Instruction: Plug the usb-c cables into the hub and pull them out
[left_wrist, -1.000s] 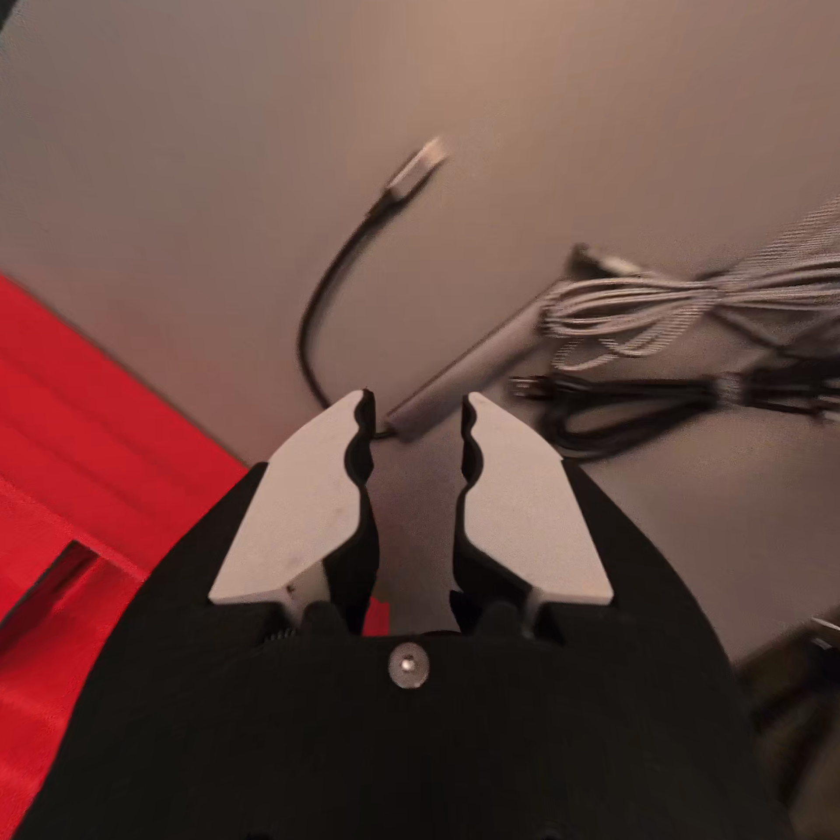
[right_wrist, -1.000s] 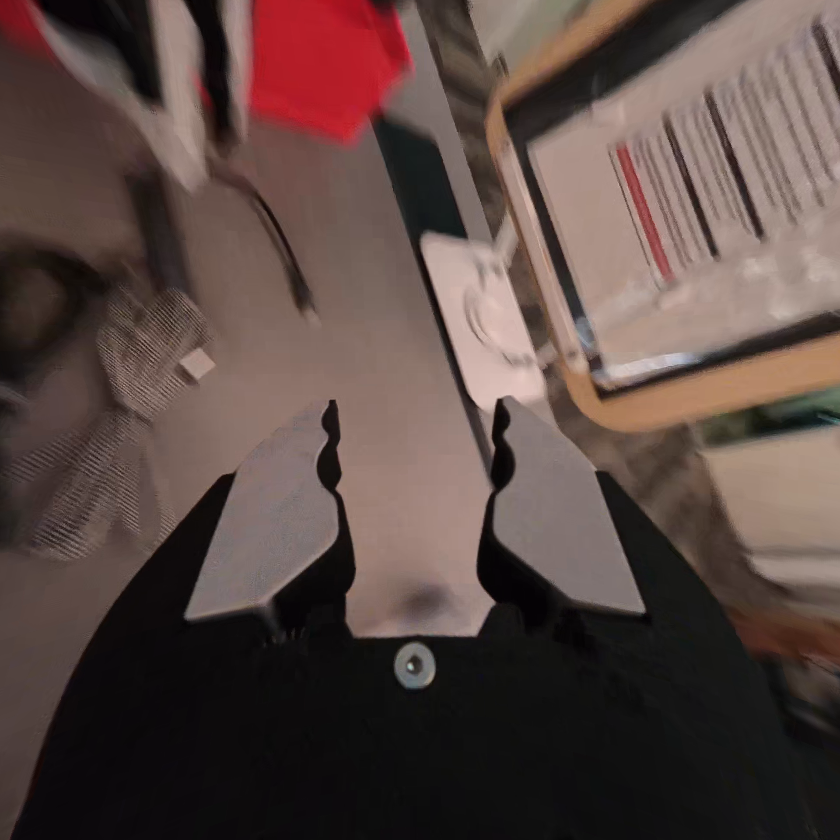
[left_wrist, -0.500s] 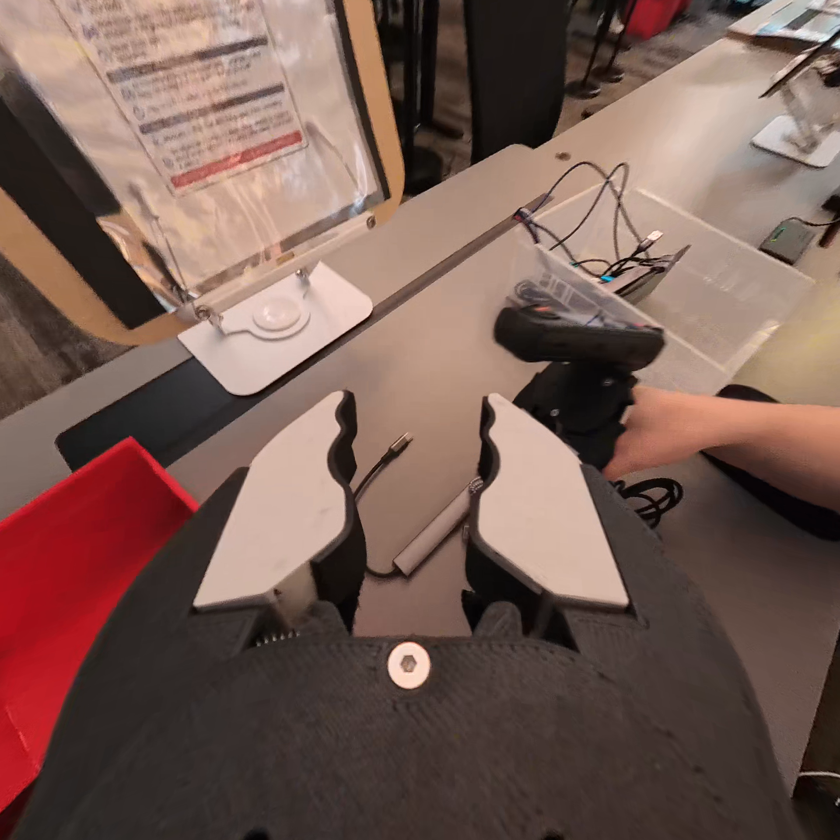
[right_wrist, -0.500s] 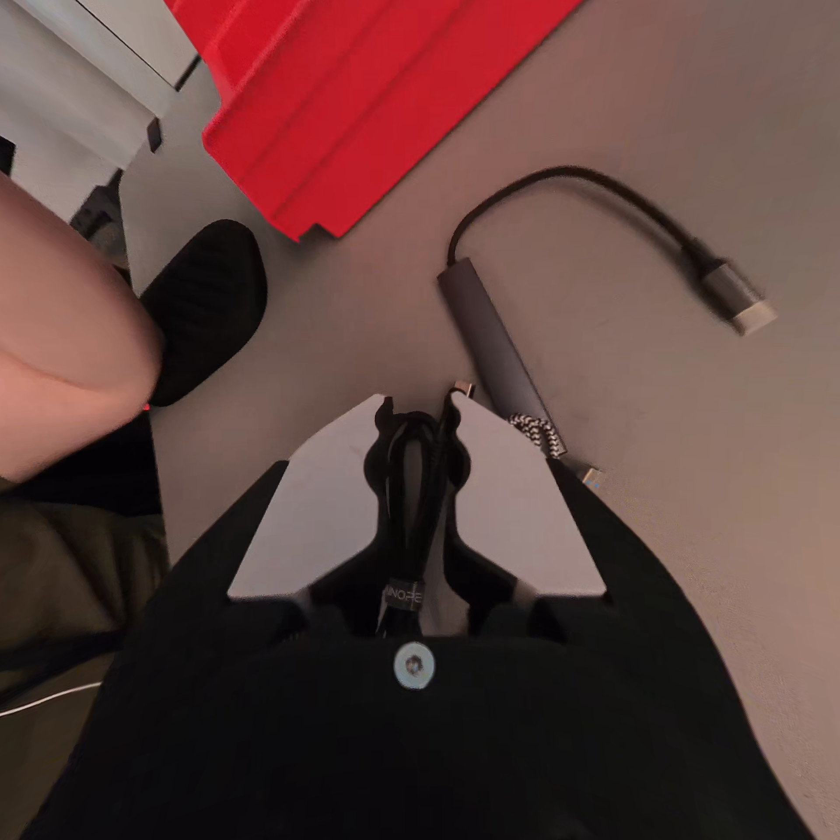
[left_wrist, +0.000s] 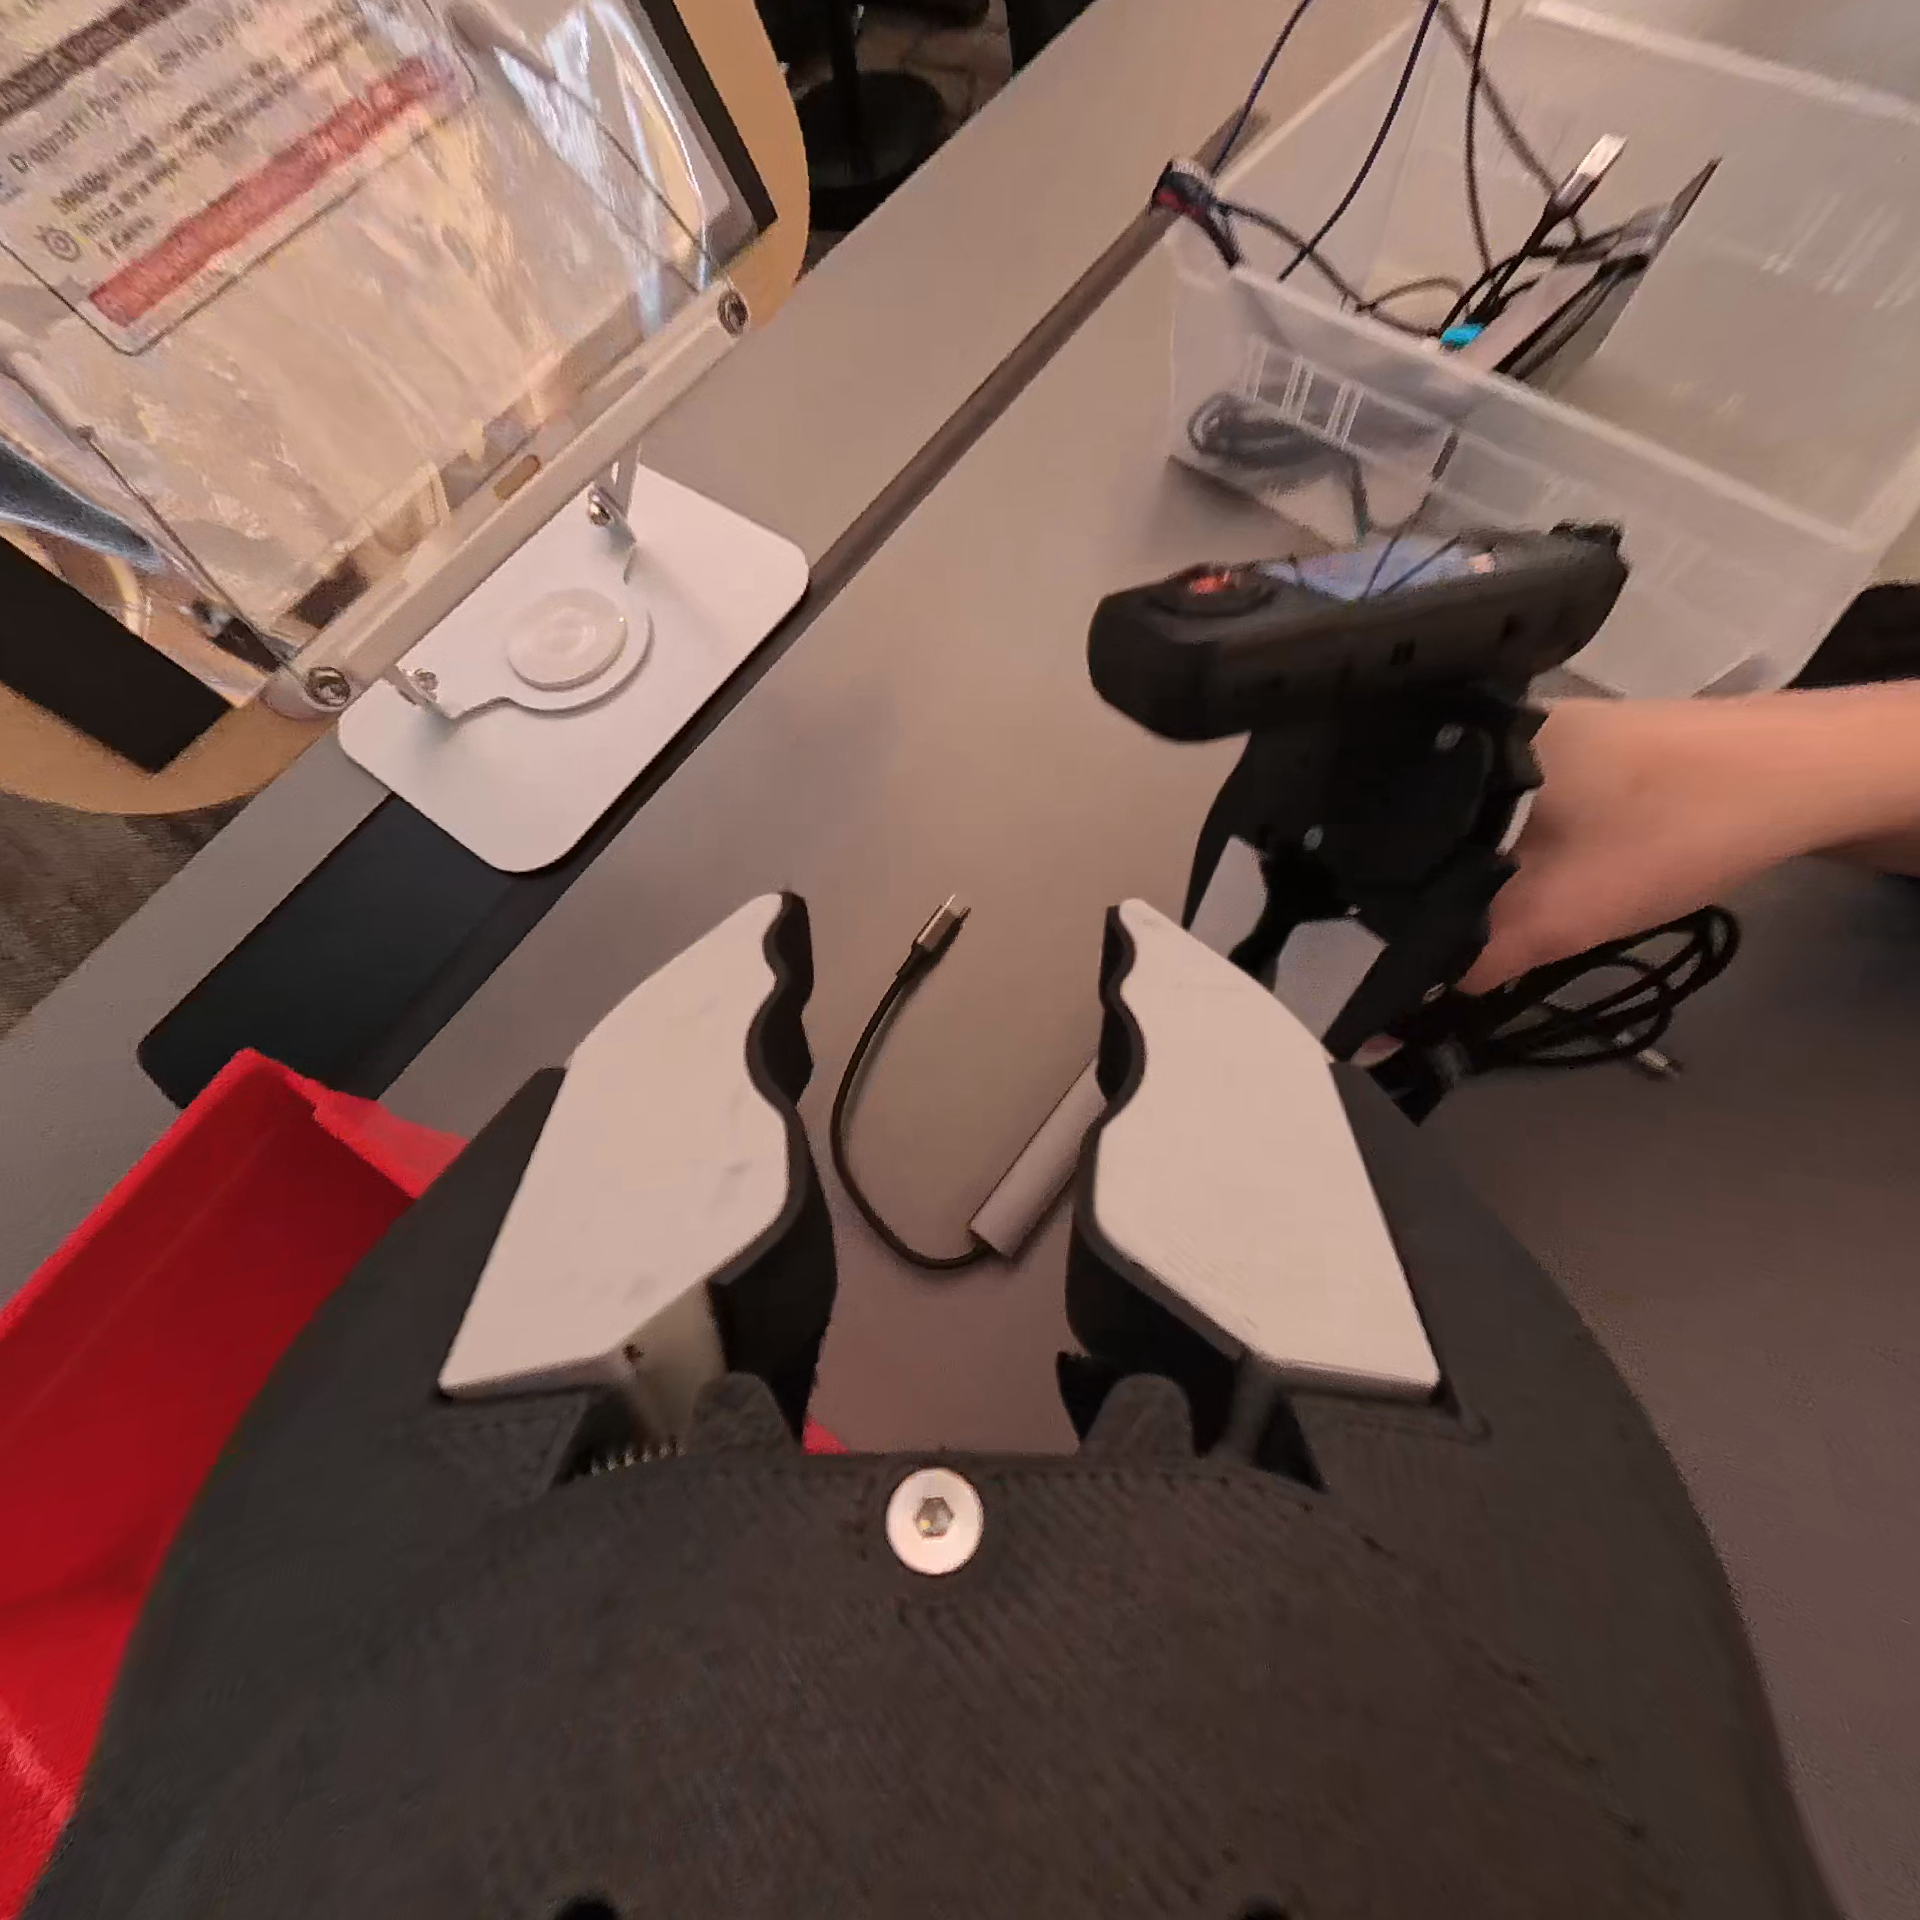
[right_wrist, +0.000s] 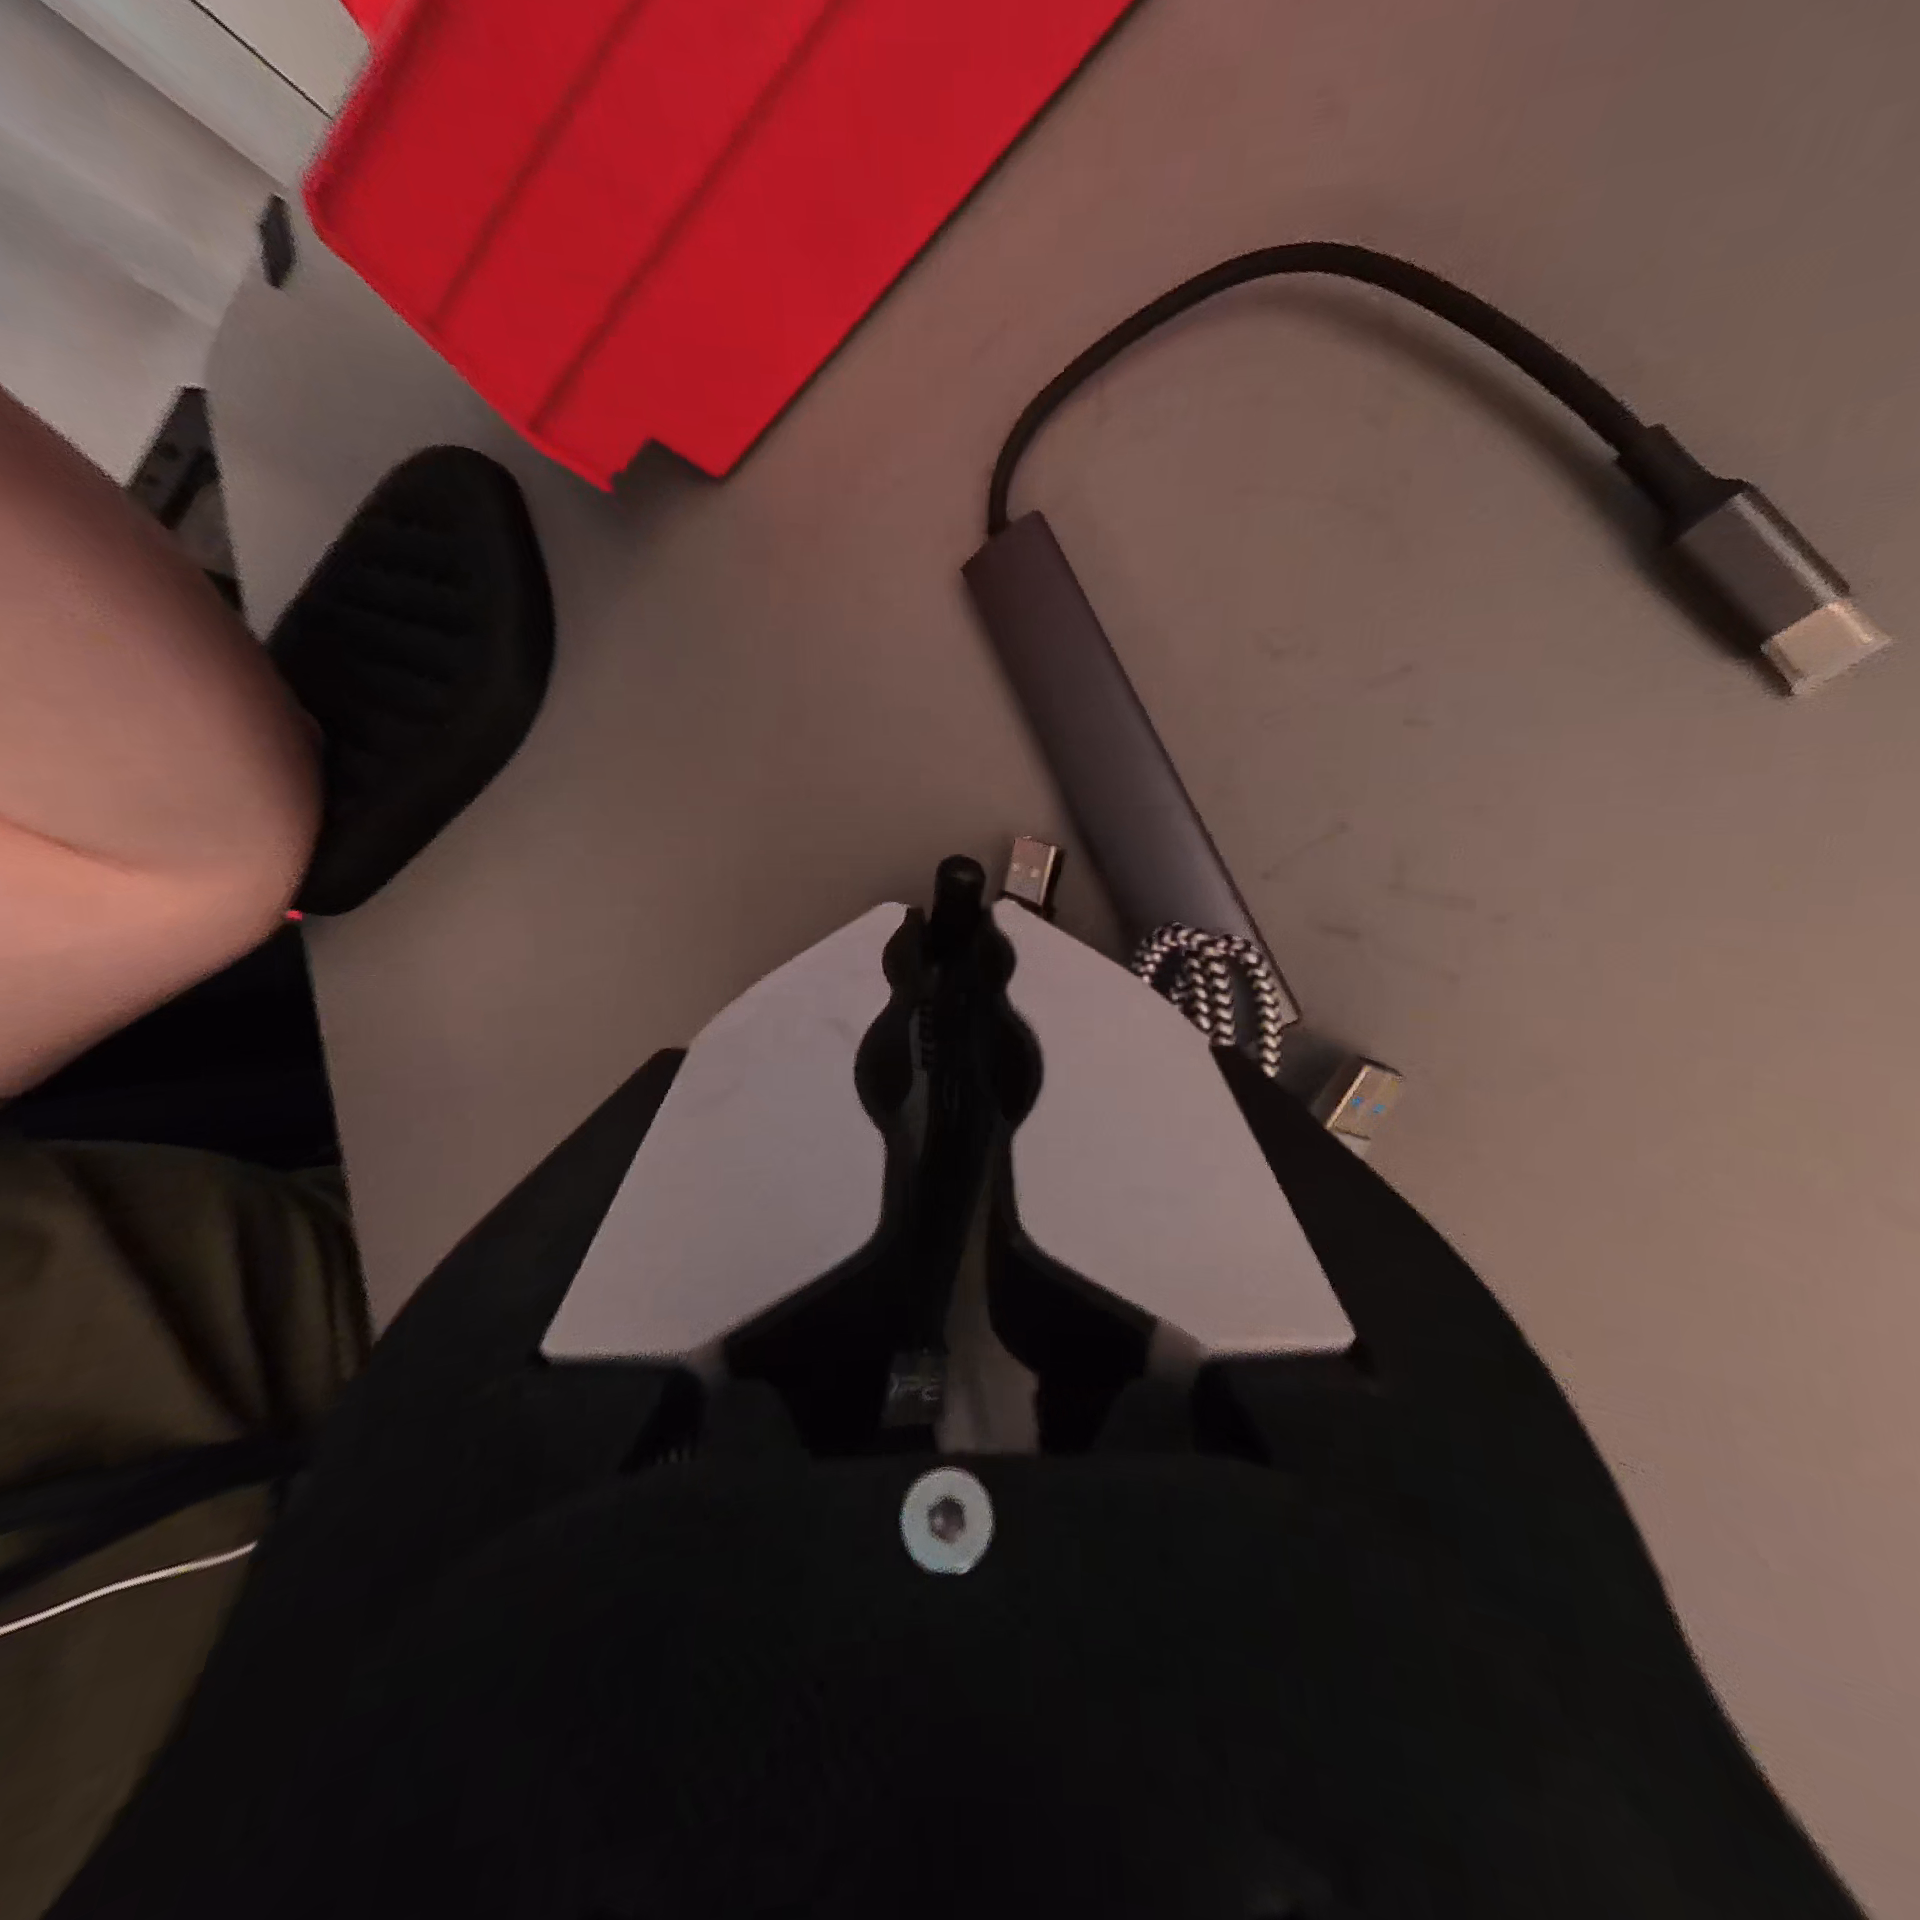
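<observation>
Your right hand-held gripper clenches the black cable — left hand-held gripper released — nothing sits in the hub yet.

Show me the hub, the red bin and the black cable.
hub (right_wrist: 1117, 748): right wrist view, middle of its grey bar.
red bin (right_wrist: 675, 208): right wrist view, its outer wall.
black cable (right_wrist: 956, 894): right wrist view, end protruding from claw.

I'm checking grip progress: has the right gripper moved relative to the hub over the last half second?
Yes. The right gripper, shut on the black cable, has come closer to the hub, which lies beside the red bin.
</observation>
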